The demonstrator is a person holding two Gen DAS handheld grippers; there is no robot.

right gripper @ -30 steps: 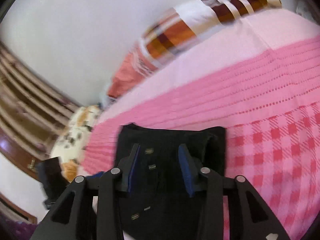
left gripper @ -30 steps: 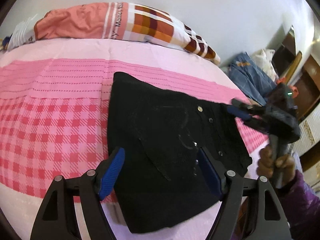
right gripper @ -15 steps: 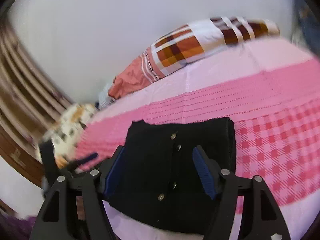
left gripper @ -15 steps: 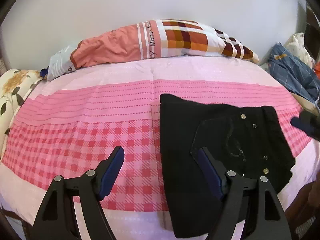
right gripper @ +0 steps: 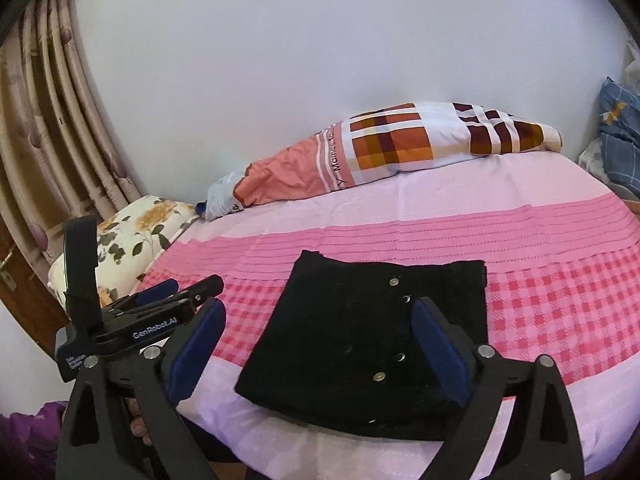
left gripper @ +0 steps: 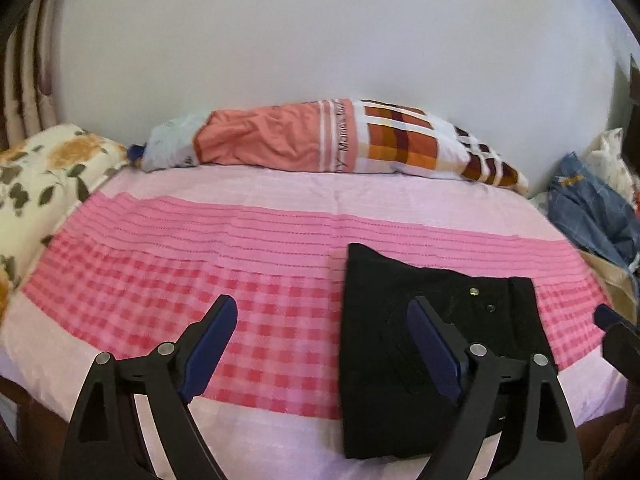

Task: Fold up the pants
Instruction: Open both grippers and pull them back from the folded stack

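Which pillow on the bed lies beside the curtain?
The floral pillow, cream with orange flowers, at the bed's left edge next to the curtain. The checked orange-and-salmon pillow lies along the white wall instead.

Folded black pants (left gripper: 372,344) lie on the pink bedspread (left gripper: 256,248).

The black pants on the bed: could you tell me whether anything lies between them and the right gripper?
Nothing visible does. The black pants lie folded on the bed, with the right gripper above them, its jaws opening and touching nothing.
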